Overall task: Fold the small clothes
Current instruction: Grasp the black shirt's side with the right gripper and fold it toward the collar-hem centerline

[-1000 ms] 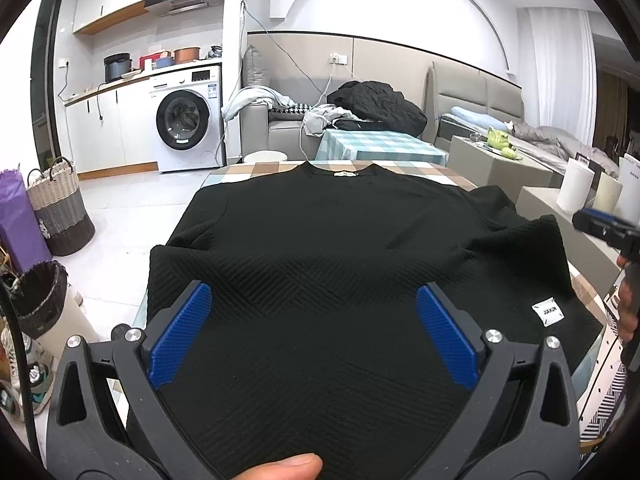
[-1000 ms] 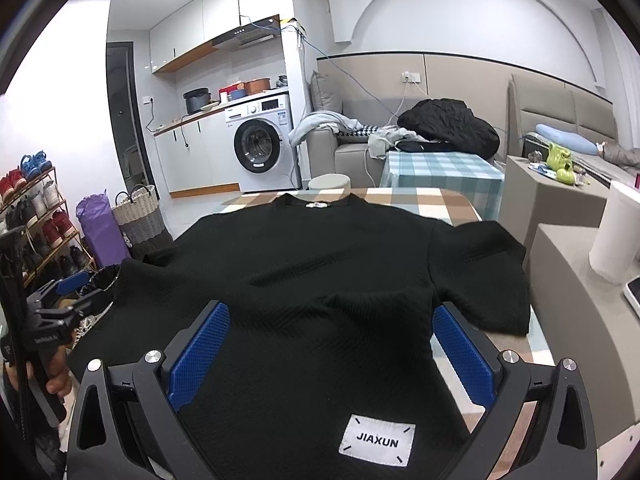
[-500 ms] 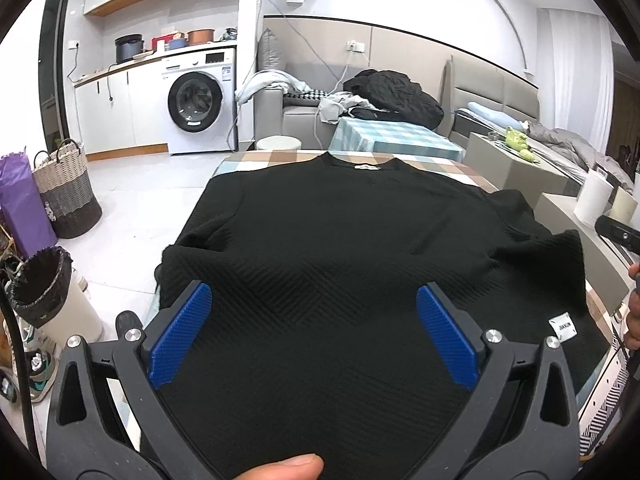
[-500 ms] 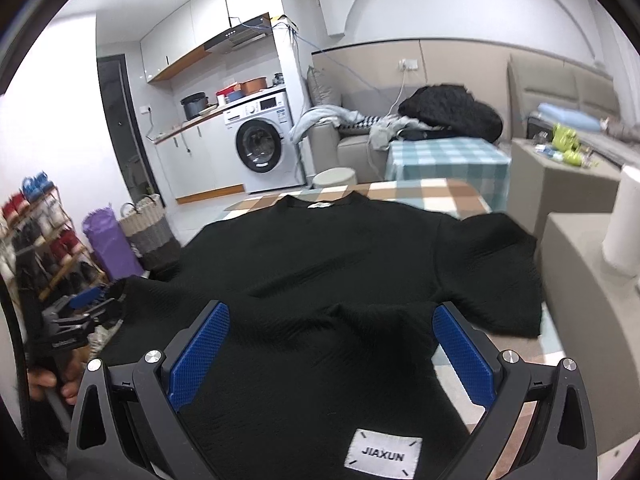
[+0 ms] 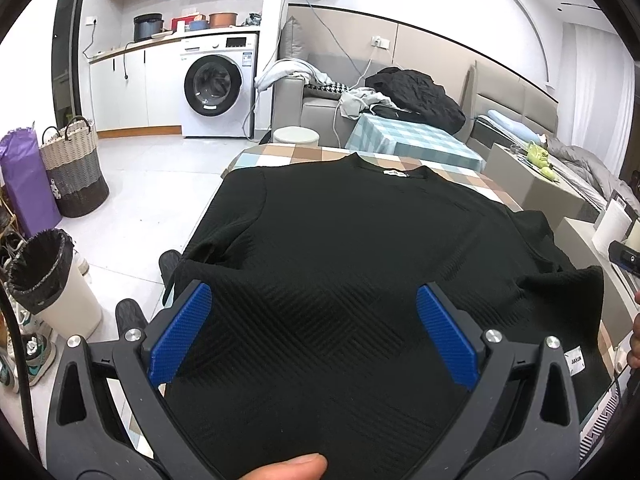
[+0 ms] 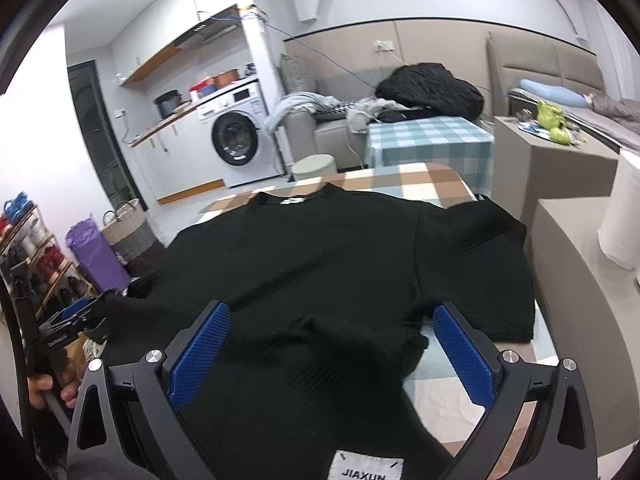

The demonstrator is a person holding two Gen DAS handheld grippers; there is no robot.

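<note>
Black shirt (image 5: 360,264) lies flat on the checked table (image 6: 420,180), collar far. Left gripper (image 5: 312,336) and right gripper (image 6: 332,356) both gape wide above the near hem. Only the right view shows the JIAXUN label (image 6: 366,466) legibly and the right sleeve (image 6: 488,272) whole.

White front-loading washing machine (image 5: 218,90) under a white countertop, beside white cabinet doors (image 5: 120,88). Dark cooking pot (image 5: 148,27) and copper-coloured pot (image 5: 222,19) on the countertop. Woven two-tone laundry basket (image 5: 74,168) on the pale tiled floor, just beside a purple bag (image 5: 24,184). White waste bin with black liner (image 5: 52,280) near the left edge. Grey sofa (image 5: 316,108) carrying a crumpled black garment (image 5: 416,94) and pale cloths. Small table with teal checked cloth (image 5: 412,144); round white stool (image 5: 296,136) beside it. Shoe rack with shoes (image 6: 24,240) at far left. White paper roll (image 6: 622,216) on a beige ledge.
</note>
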